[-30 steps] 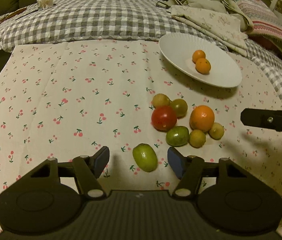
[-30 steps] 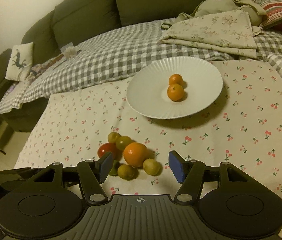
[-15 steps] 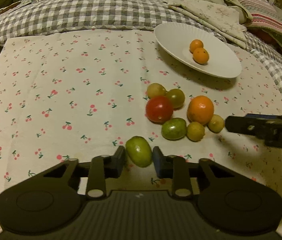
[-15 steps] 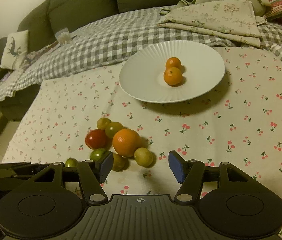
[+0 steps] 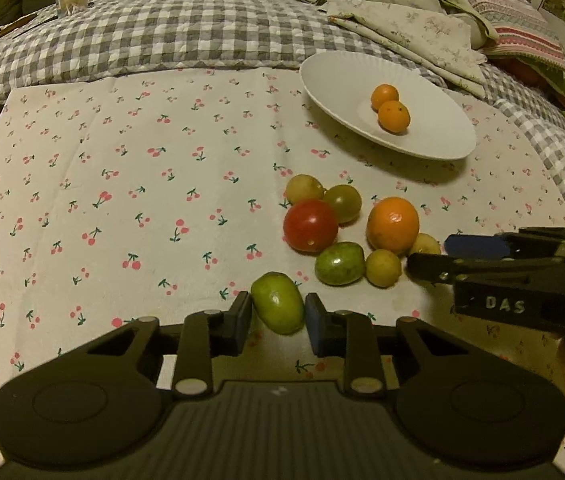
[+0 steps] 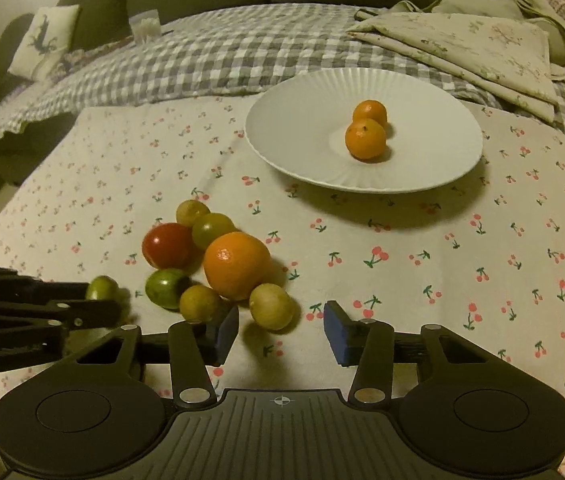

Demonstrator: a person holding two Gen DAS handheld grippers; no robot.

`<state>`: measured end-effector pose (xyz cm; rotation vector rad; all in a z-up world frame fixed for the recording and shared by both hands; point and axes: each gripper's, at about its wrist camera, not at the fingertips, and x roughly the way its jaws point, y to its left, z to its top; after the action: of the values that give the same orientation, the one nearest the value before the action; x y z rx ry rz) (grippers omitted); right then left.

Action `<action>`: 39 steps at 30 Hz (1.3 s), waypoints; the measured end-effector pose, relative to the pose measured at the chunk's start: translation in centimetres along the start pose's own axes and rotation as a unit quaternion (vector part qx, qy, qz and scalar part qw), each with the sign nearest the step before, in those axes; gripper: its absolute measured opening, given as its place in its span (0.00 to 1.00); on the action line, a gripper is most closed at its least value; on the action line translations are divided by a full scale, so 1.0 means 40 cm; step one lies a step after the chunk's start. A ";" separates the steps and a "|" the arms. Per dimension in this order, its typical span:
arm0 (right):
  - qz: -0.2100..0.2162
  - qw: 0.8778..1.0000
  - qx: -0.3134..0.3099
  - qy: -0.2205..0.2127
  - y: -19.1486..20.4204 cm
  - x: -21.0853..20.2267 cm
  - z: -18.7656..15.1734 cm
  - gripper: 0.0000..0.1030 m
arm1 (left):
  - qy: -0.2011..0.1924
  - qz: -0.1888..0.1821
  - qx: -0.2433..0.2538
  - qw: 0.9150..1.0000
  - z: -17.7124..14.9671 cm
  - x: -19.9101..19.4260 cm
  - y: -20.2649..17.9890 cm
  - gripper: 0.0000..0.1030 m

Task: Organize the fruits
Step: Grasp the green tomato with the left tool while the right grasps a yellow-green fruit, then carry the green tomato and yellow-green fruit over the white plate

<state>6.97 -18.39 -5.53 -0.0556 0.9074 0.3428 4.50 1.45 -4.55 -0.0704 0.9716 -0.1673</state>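
My left gripper [image 5: 278,318] is shut on a green oval fruit [image 5: 278,308] that rests on the cherry-print cloth [image 5: 122,200], just in front of the pile. The pile holds a large orange [image 6: 236,265], a red tomato [image 6: 167,245], a green tomato [image 6: 166,287] and several small yellow-green fruits. My right gripper [image 6: 281,330] is low at the pile's near right side. Its jaws are closing around a small yellow-green fruit [image 6: 271,306], with a gap still on both sides. Two small oranges [image 6: 365,138] lie on the white plate [image 6: 290,136] behind.
A grey checked blanket [image 6: 202,60] and folded floral cloths [image 6: 462,40] lie behind the plate, with a dark sofa beyond. A small cushion [image 6: 44,46] sits far left. Open cloth stretches to the right of the pile.
The left jaws closed on the green oval fruit and have held still since. The right gripper came down toward the pile and its jaws narrowed around the small yellow-green fruit.
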 end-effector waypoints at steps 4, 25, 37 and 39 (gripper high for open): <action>-0.002 1.000 -0.013 -0.002 0.006 0.009 -0.001 0.40 | -0.003 -0.001 0.000 1.000 0.001 -0.005 -0.001 0.26; -0.008 1.000 -0.025 -0.002 0.027 0.000 0.006 0.22 | -0.021 0.009 0.008 1.000 0.003 -0.018 -0.013 0.26; -0.009 1.000 -0.021 -0.017 0.031 -0.032 0.021 0.22 | -0.040 0.018 0.020 0.999 0.016 -0.031 -0.022 0.26; -0.009 1.000 -0.019 -0.021 0.030 -0.038 0.025 0.22 | -0.044 0.019 0.021 0.999 0.022 -0.030 -0.024 0.26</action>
<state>6.49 -17.46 -3.62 -0.0899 0.8585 0.3437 4.46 0.69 -2.93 -0.0194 0.8809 -0.1485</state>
